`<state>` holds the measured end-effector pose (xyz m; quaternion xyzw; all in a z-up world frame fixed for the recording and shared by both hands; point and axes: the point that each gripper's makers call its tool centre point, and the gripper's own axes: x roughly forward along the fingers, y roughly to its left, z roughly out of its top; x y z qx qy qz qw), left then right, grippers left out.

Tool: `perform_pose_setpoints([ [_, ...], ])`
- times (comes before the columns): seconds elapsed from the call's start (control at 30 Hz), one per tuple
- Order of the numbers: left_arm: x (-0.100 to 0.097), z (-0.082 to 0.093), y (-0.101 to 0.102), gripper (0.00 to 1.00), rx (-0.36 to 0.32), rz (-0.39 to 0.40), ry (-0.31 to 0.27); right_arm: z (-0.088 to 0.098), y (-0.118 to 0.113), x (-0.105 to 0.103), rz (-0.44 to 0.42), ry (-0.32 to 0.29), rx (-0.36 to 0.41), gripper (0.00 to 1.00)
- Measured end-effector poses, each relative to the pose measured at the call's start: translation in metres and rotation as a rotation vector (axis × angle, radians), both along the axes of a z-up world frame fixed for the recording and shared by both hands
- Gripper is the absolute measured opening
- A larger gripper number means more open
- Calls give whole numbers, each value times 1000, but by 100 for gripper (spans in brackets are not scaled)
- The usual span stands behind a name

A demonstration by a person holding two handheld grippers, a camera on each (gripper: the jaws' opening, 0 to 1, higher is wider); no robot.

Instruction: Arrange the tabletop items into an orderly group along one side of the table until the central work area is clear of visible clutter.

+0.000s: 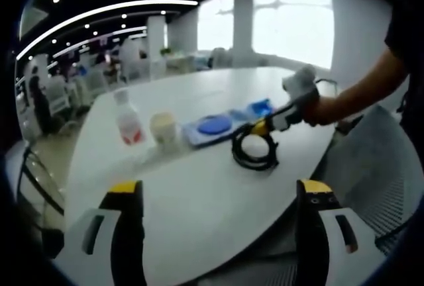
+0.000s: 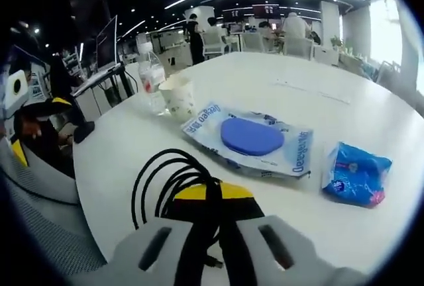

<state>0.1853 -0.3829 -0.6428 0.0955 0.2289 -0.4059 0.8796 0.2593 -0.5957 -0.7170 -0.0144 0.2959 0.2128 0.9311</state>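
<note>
Two hand-held grippers in play. In the right gripper view, our right hand-held gripper (image 2: 211, 196) sits at bottom centre, jaws drawn together on the coiled black cable (image 2: 165, 183), whose loops spread out to the left on the white counter (image 2: 278, 87). Beyond it, mid-frame, lies a blue-lidded wipes pack (image 2: 255, 139); a small blue packet (image 2: 354, 172) rests at right, apart from it. A paper cup (image 2: 177, 98) and a clear bottle (image 2: 152, 77) stand side by side at upper left.

In the left gripper view, our left hand-held gripper (image 1: 222, 196) rises from the bottom edge, jaws spread wide with nothing between them, over the near counter edge. The cable shows at centre, the other gripper on it, a person's hand (image 1: 315, 108) behind.
</note>
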Motion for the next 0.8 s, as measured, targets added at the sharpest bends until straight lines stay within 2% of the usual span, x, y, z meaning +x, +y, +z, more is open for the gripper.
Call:
perform_pose_setpoints([
  [0.33, -1, 1, -1, 92, -5, -2, -4, 38, 5, -6, 32, -72, 30, 0],
  [0.63, -1, 1, -2, 92, -4, -6, -7, 80, 1, -4, 15, -135, 73, 0],
  [0.8, -1, 1, -2, 93, -6, -6, -9, 97, -6, -1, 3, -160, 74, 0],
])
